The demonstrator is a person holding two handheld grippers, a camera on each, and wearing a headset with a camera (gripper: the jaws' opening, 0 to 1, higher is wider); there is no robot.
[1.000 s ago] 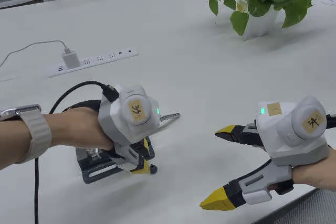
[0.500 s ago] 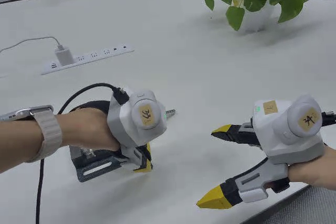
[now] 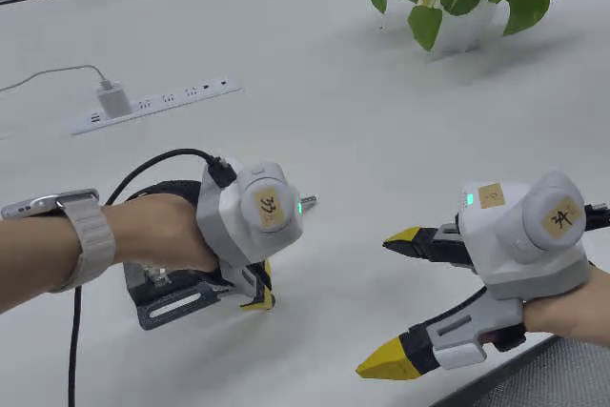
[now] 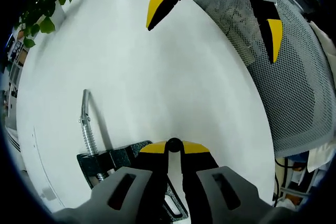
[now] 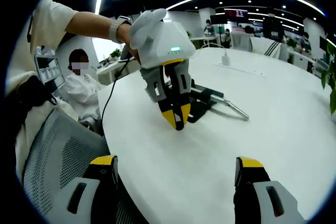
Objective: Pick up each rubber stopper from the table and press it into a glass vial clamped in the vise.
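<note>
Head view: left gripper [image 3: 259, 299], pinching a stopper [image 4: 173, 145], largely hides the vise [image 3: 170, 298].

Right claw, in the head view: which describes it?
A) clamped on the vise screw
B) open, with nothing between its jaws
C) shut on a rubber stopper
B: the right claw has its yellow-tipped jaws spread wide apart, and nothing sits between them.
</note>
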